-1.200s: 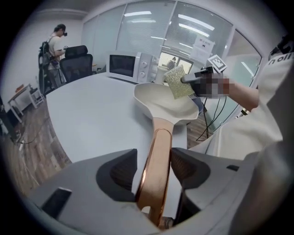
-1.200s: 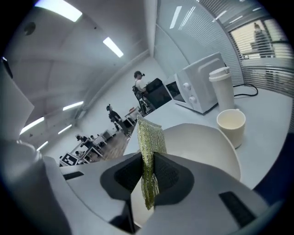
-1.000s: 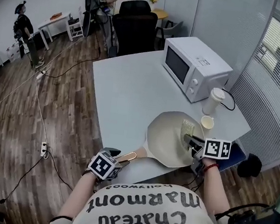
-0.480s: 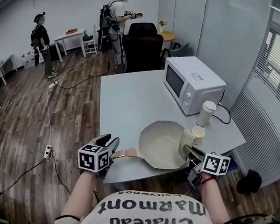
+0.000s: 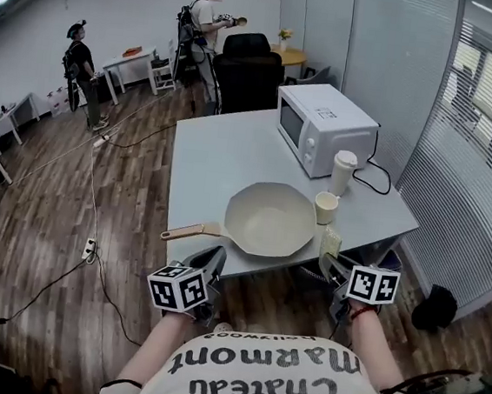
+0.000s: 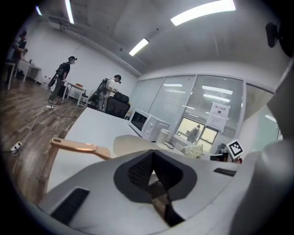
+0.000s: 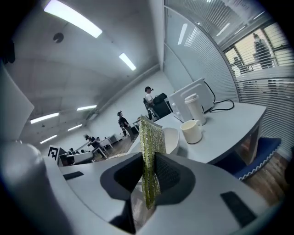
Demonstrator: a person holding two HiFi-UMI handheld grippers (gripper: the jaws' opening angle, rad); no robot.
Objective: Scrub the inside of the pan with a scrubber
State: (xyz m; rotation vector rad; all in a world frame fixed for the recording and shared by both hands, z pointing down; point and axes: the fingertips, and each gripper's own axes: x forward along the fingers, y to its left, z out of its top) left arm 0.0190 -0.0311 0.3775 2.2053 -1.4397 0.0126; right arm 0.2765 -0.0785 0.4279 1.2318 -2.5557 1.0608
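Right gripper [image 7: 147, 181]: clamped on the scrubber [image 7: 150, 147], which stands upright between its pads. Left gripper [image 6: 154, 170]: jaws have just been closing and are now together, with nothing between them. Pan [image 5: 272, 219]: on the table [image 5: 220, 150] ahead of both my grippers and touching neither, its wooden handle [image 5: 192, 230] lying just beyond my left gripper. Risk, as I judge it: with the handle unheld, scrubbing could skate the pan into the cup [image 5: 324, 207] just beyond my right gripper, and the thin scrubber could fold. Farther ahead: lidded tumbler [image 5: 343, 171], microwave [image 5: 323, 128], office chair [image 5: 245, 78], and people standing well off.
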